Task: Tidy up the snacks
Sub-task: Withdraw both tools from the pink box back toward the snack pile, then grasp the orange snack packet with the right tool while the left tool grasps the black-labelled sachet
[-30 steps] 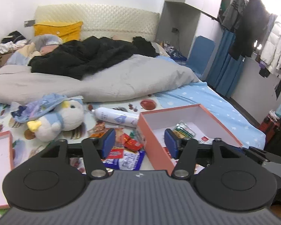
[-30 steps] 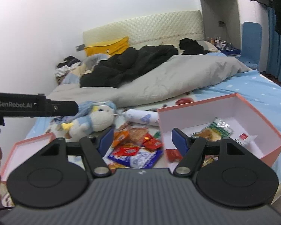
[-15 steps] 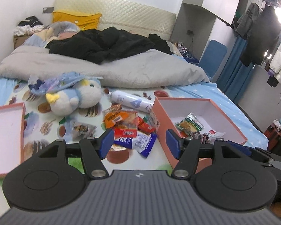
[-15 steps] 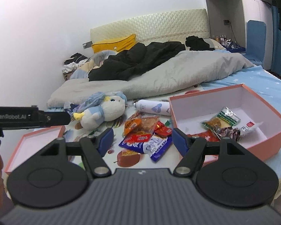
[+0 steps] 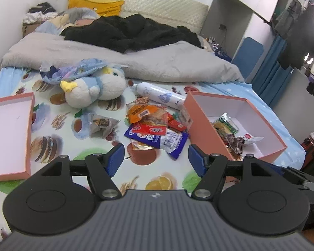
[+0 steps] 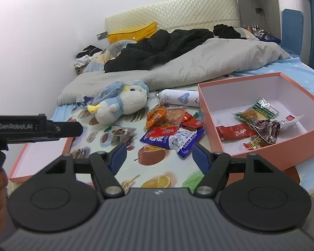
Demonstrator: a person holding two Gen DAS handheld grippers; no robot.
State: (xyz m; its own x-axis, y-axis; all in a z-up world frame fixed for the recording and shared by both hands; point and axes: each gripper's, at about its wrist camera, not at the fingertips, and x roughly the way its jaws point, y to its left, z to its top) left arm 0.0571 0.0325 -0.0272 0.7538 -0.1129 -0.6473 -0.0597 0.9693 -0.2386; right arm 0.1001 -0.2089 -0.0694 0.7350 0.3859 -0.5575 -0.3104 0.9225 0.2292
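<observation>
A pile of snack packets (image 5: 155, 127) (image 6: 171, 129) lies on the printed bed sheet, with a blue-and-white packet (image 5: 173, 141) nearest me. One grey packet (image 5: 101, 124) lies apart to the left. A pink box (image 5: 201, 117) (image 6: 299, 146) to the right holds several packets (image 6: 253, 123). My left gripper (image 5: 156, 160) is open and empty, above the sheet just short of the pile. My right gripper (image 6: 159, 156) is open and empty, likewise near the pile.
The pink box lid (image 5: 8, 129) lies at the left. A plush penguin (image 5: 94, 87) and a white bottle (image 5: 161, 97) lie behind the pile. A grey duvet (image 5: 136, 62) and black clothing cover the far bed. The left gripper's body (image 6: 31, 126) shows at left in the right wrist view.
Both grippers have risen and tilted down, so the snack pile and the box's inside now show in full. Both stay open and empty.
</observation>
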